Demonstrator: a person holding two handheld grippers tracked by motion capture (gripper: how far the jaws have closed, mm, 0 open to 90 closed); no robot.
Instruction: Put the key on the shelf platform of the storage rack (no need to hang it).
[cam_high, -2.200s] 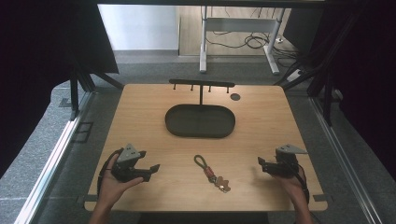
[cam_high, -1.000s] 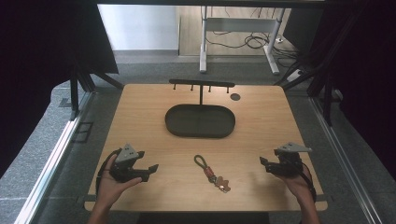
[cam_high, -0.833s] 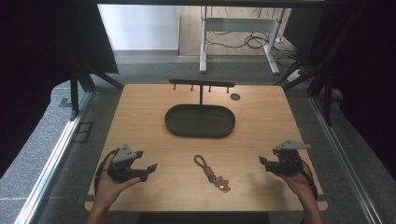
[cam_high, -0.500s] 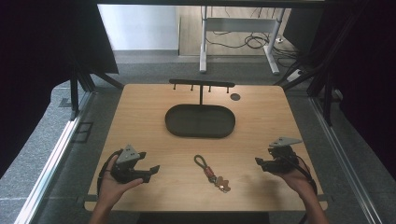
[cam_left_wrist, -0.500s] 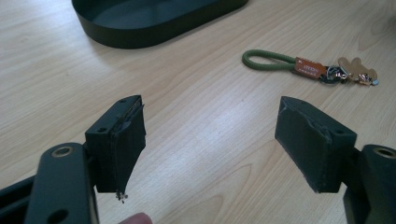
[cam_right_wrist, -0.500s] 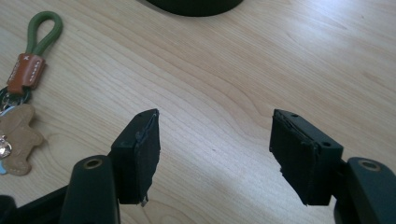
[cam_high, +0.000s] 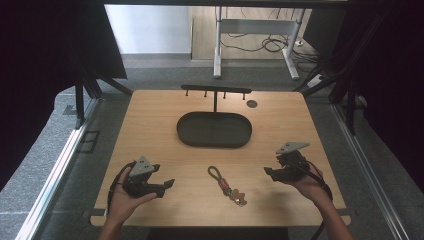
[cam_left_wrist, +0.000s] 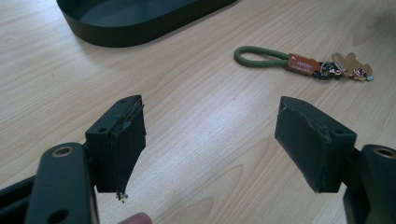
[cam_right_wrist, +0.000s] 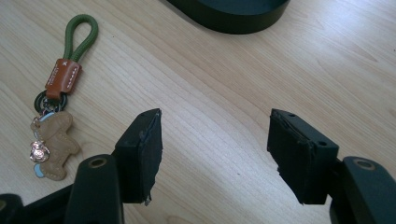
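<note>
I have both tongs low over the wooden table (cam_high: 150, 130), and the keychain (cam_high: 227, 184) lies flat between them — nearer my right gripper (cam_high: 270, 173) than my left gripper (cam_high: 169, 184), touching neither. My left gripper's jaws stand wide apart with bare wood between them; from it, the keychain (cam_left_wrist: 303, 63) sits ahead and off to the right, its green cord loop pointing back toward the tray. My right gripper's jaws are spread just as wide and hold nothing — the keychain (cam_right_wrist: 58, 98) lies just beyond its left jaw, loop away from me, brown bear charm closest. The black oval tray (cam_high: 214, 129) sits farther out, beyond both tongs.
</note>
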